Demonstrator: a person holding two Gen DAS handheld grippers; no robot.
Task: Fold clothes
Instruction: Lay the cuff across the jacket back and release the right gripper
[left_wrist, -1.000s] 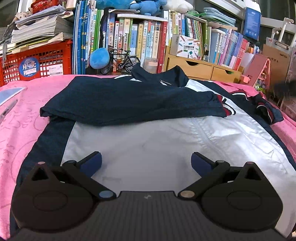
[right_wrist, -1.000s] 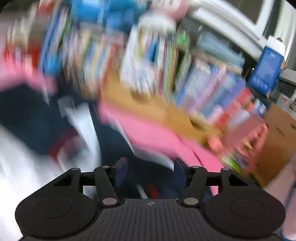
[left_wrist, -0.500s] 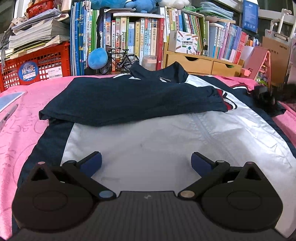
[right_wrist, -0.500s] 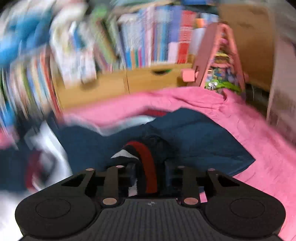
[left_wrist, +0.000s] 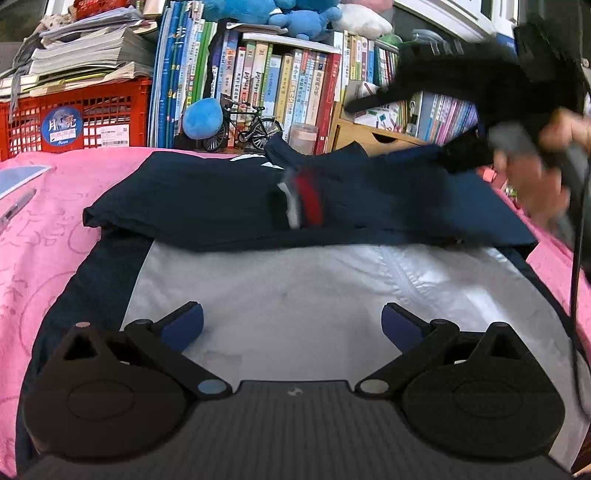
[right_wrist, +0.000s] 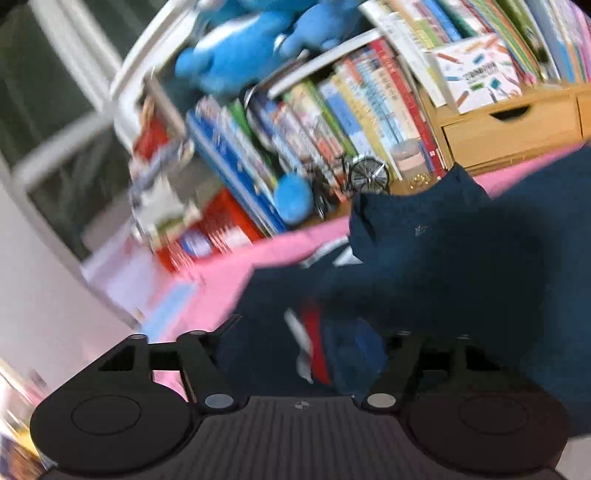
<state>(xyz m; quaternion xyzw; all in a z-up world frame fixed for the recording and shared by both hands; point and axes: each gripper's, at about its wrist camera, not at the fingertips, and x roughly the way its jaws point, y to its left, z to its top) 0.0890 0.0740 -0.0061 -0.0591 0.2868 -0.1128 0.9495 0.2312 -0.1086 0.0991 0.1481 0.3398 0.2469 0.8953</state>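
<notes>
R gripper (right_wrist: 306, 339) jaws just opening, wide | striped cuff (right_wrist: 310, 347) between | view blurred

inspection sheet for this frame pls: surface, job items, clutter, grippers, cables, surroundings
Surface: pink cloth, with a faint drawn pattern.
Job's things: navy and white jacket laid flat; both sleeves folded across the chest, the striped cuff near the middle.
Clutter: pen and a pale sheet at the left edge of the cloth.
Grippers: left gripper open over the white panel, holding nothing. Right gripper has just been opening; the cuff lies between its jaws, no longer pinched.
Cables: black cable hanging down at the right edge.
Surroundings: books, red crate, toy bicycle, blue plush toys, wooden drawers.
</notes>
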